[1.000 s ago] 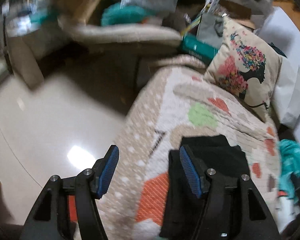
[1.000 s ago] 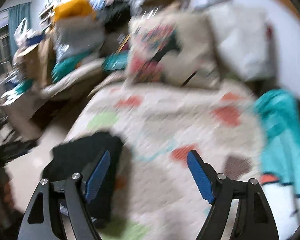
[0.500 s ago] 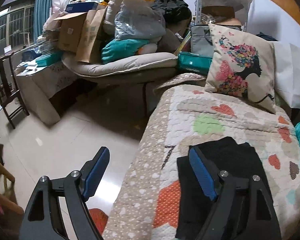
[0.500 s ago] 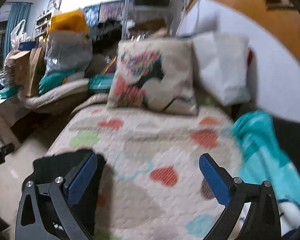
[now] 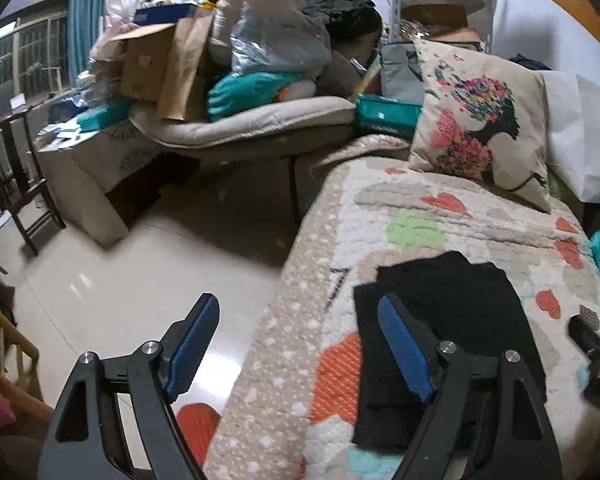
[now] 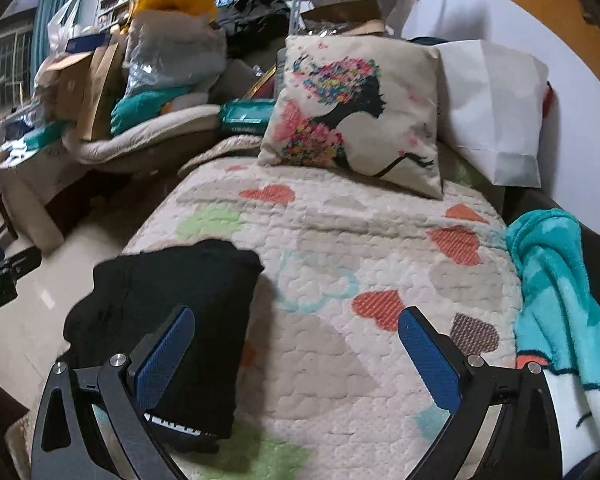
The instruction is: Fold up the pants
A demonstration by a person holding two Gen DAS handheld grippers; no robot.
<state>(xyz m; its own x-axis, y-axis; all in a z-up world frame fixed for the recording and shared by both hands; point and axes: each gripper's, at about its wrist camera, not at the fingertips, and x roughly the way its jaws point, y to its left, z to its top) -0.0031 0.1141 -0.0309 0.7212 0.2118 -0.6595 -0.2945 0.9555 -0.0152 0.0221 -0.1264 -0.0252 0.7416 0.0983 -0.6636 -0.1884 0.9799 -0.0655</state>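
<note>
From the left wrist, the pants are seen lying as a compact black bundle on the heart-print quilt, at about 4 o'clock. The left gripper is held wide apart with nothing between the jaws, which have just been opening; one jaw hangs over the floor.

From the right wrist, the pants are seen at 8 o'clock, and the right gripper is spread fully, empty. The fold looks finished; both grippers are best lifted clear so no edge is snagged.
</note>
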